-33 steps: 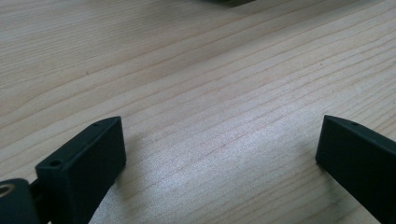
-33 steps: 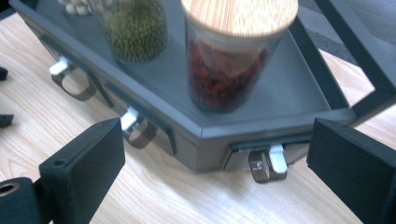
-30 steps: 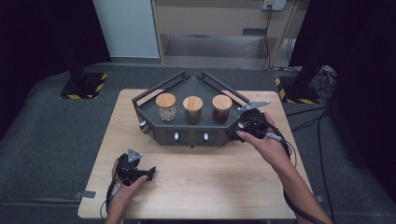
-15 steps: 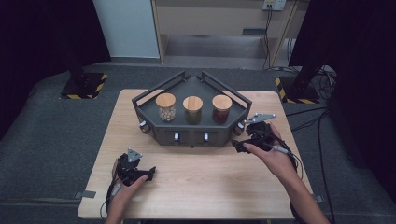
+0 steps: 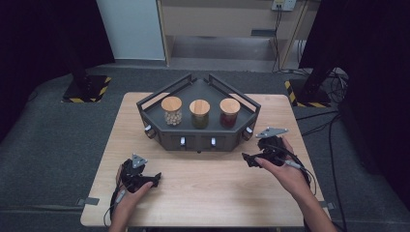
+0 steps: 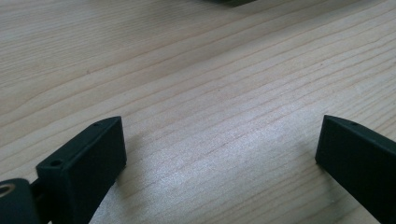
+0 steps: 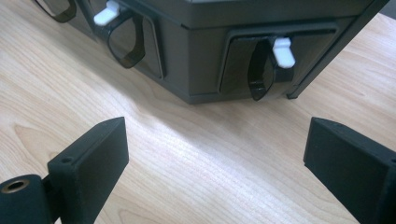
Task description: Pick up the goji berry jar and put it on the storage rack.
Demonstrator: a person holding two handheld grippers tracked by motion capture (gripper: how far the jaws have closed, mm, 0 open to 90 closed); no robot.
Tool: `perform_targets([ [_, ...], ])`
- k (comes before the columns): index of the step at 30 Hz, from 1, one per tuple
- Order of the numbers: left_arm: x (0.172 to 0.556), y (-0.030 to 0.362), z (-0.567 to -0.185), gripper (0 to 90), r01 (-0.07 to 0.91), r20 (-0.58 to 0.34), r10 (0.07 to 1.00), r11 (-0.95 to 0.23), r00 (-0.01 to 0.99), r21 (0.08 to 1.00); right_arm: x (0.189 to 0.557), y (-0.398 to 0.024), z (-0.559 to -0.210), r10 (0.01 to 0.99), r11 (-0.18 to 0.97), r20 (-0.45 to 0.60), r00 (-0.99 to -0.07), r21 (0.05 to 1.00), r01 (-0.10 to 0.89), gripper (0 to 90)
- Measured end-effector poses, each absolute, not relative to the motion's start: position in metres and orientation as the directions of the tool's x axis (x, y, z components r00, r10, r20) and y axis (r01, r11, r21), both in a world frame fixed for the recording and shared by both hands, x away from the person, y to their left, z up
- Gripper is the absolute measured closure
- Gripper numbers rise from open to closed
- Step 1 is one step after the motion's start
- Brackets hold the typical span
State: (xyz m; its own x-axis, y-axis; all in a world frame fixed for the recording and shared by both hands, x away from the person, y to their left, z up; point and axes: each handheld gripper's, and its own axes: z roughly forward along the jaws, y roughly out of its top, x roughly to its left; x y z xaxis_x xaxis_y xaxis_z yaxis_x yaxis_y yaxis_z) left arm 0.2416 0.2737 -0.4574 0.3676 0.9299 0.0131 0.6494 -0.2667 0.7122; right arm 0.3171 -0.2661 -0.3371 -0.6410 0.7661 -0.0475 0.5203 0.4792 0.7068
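Observation:
A dark grey angular rack stands at the back middle of the wooden table. On it stand three glass jars with wooden lids: one with pale beans, one with dark greenish contents, one with red contents. My right gripper hovers low over the table in front of the rack's right corner; its jaws have just closed a little but stand open with nothing between them. It faces a dark drawer handle with a white tab. My left gripper rests open over bare wood at the front left.
More handles with white tabs run along the rack's front wall. Raised bars frame the rack's back edges. Cables trail from both grippers off the table's front edge. Dark floor and black stands with striped bases surround the table.
My right hand has drawn back from the rack's right corner toward the person and sunk closer to the table. The left hand has stayed put.

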Motion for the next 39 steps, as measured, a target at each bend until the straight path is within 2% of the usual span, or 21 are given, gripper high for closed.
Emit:
perform_targets([
  [39,0.242,0.274,-0.457,0.3,0.649,0.013,0.930,-0.266,0.367,0.712,0.286,-0.268,-0.394,0.774,0.451,0.007,-0.634,0.696,0.558,5.8],
])
